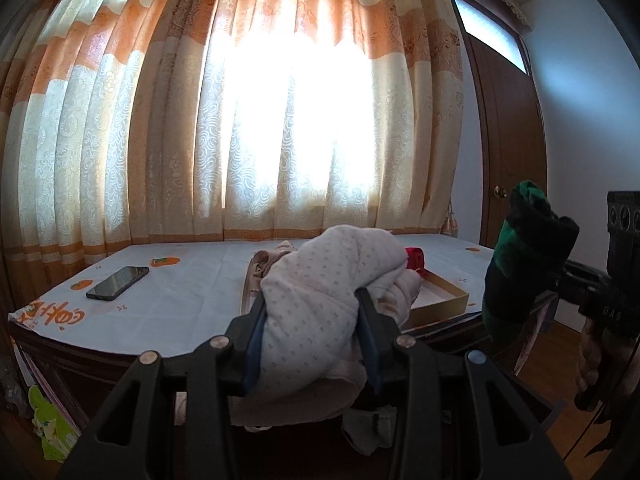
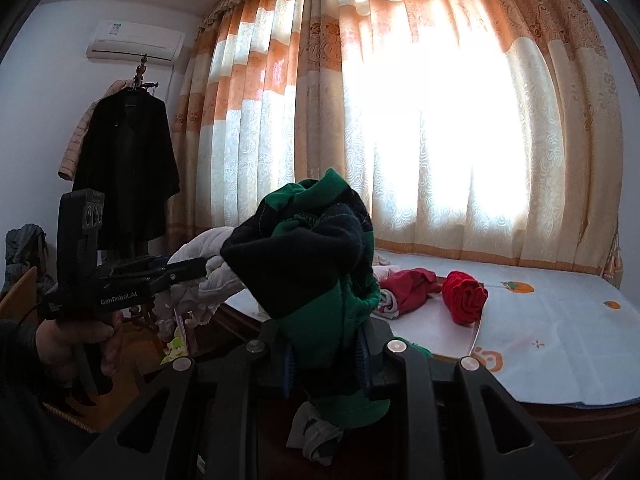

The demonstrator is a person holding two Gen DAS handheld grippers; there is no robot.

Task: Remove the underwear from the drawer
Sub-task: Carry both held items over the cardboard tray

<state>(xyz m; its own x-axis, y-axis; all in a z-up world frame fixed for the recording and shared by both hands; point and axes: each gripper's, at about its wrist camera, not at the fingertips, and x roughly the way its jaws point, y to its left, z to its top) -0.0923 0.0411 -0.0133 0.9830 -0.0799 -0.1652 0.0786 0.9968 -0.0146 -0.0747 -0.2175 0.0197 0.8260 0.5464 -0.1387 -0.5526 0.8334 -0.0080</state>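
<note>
At the far left of the table [image 1: 192, 312], which carried a white cloth printed with orange fruit, a dark phone [image 1: 117, 282] lay flat and well apart from everything else. Further right, in the left wrist view, the left gripper [image 1: 313, 312] was clamped on a pale dotted garment [image 1: 320, 292], its blue-padded fingers [image 1: 254, 332] pressing the bundle from both sides so that the cloth bulged up and forward above them and hung loose below. Behind that bundle lay a heap of pinkish clothes [image 1: 276, 262] on the cloth, and just right of it an open, shallow cardboard box [image 1: 444, 300] near the table's front edge. At the right edge of that view the right gripper [image 1: 560, 276] was seen from the side, gripping a green and black garment [image 1: 524, 256] in the air, clear of the table. The right wrist view showed the same green and black garment [image 2: 320, 264] pinched between that gripper's fingers [image 2: 362, 364], rising above them and trailing beneath. To its right, on the table, lay a dark red garment [image 2: 412, 286] and, just beside it, a bright red rolled cloth [image 2: 464, 296]. I could not make out the drawer in either view.
</note>
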